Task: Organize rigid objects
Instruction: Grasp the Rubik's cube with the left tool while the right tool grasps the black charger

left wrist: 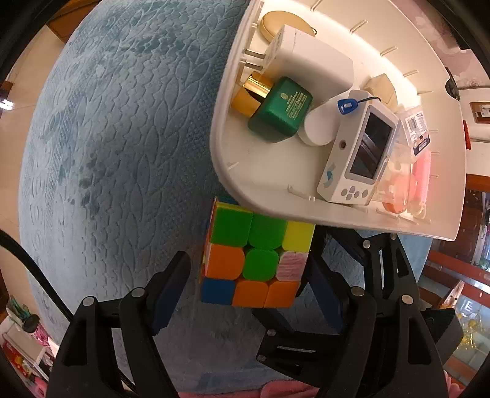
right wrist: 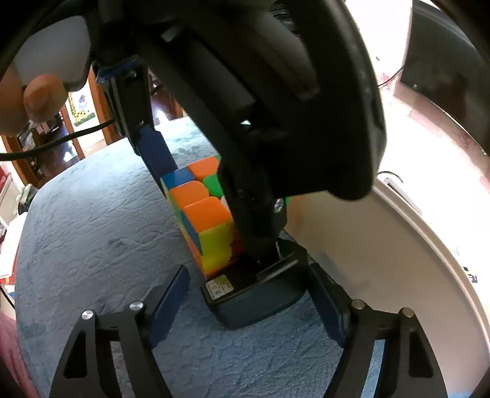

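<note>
A colourful puzzle cube lies on the blue quilted cloth, right beside the white tray. My left gripper is open, its fingers on either side of the cube, with a gap on the left. The right wrist view shows the cube too, with the left gripper straddling it from above. My right gripper is open around a black box that lies on the cloth next to the cube. The tray holds a white handheld console, a green bottle with a gold cap and a white plug adapter.
The tray also holds a white cylinder, a tan round case and a clear packet with pink items. The tray's outer wall stands right of my right gripper. Shelves and clutter lie beyond the cloth's left edge.
</note>
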